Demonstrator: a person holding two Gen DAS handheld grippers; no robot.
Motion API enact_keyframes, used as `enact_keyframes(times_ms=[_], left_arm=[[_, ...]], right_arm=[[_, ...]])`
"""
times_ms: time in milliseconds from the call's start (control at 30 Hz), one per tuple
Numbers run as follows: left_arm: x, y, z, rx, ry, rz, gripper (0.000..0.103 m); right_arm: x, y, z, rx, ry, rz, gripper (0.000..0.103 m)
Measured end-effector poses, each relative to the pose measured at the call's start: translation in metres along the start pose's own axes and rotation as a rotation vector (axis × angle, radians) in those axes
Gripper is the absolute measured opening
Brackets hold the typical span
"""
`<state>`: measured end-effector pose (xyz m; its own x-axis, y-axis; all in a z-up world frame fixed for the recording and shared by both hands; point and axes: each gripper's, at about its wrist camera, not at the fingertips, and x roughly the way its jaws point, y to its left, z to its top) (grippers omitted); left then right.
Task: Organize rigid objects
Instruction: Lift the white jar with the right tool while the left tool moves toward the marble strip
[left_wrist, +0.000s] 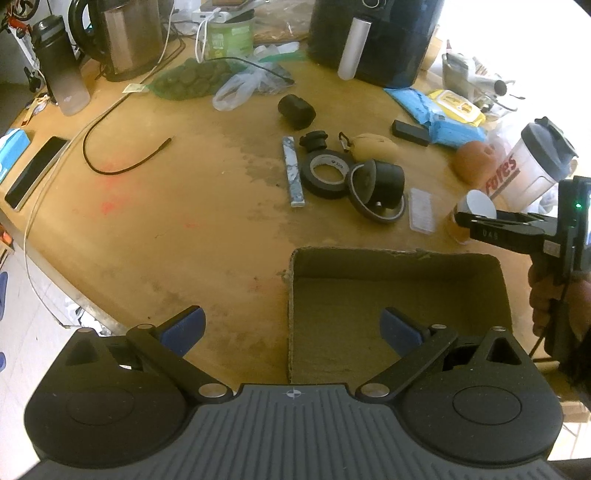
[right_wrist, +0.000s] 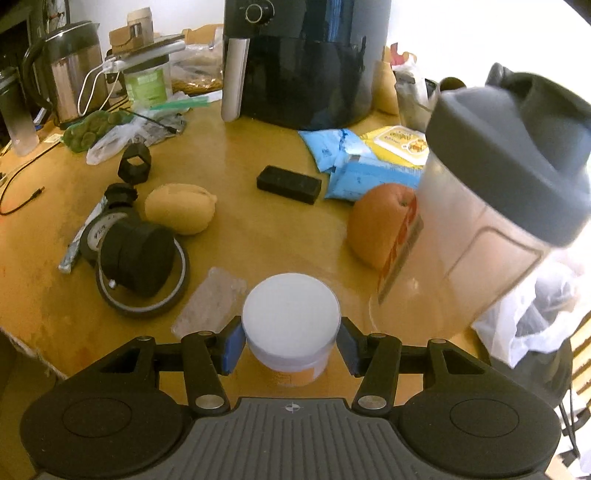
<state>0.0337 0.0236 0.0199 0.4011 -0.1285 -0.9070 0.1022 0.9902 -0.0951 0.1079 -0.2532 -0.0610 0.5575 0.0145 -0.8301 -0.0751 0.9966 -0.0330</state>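
Observation:
My right gripper (right_wrist: 291, 343) is shut on a small jar with a white lid (right_wrist: 291, 314), its blue pads pressed to both sides; from the left wrist view the same jar (left_wrist: 480, 209) shows at the right gripper's tip (left_wrist: 466, 218). My left gripper (left_wrist: 291, 328) hangs open and holds nothing, over the near left wall of an open cardboard box (left_wrist: 399, 258). On the wooden table lie a black tape roll (left_wrist: 325, 173), a black cylinder on a ring (left_wrist: 380, 186), a marbled bar (left_wrist: 293, 171), a black cap (left_wrist: 313, 140), a clear plastic case (left_wrist: 421, 209) and a black block (right_wrist: 289, 184).
A shaker bottle with a dark lid (right_wrist: 491, 192) stands close on the right beside an orange fruit (right_wrist: 380, 225). A black air fryer (right_wrist: 306, 59), kettle (right_wrist: 72, 70), wipes packs (right_wrist: 369, 155), bags and a cable (left_wrist: 110, 147) crowd the back. A phone (left_wrist: 35, 171) lies at the left edge.

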Motion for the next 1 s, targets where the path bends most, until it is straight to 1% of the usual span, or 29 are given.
enact_keyframes(times_ms=[67,200,333,667,800,1000], left_arm=[[0.0,-0.001,0.0,0.002,0.002,-0.002,0.103],[0.001,-0.003,0.001,0.008,0.002,-0.01,0.103],[0.002,-0.004,0.003,0.008,0.0,-0.029,0.103],[0.002,-0.004,0.027,0.011,-0.061,-0.078,0.103],[0.005,-0.004,0.036,0.04,-0.078,-0.072,0.103],[0.014,-0.002,0.051,0.093,-0.109,-0.021,0.103]], right_arm=[[-0.001,-0.001,0.0,0.006,0.003,-0.002,0.057],[-0.009,-0.001,0.0,-0.001,-0.034,-0.008,0.058],[-0.007,-0.001,0.005,-0.017,-0.035,-0.009,0.058],[0.001,-0.01,0.012,0.026,-0.008,0.03,0.056],[-0.003,-0.011,0.014,0.048,0.0,0.027,0.056],[-0.023,-0.014,0.017,0.074,-0.031,0.039,0.056]])
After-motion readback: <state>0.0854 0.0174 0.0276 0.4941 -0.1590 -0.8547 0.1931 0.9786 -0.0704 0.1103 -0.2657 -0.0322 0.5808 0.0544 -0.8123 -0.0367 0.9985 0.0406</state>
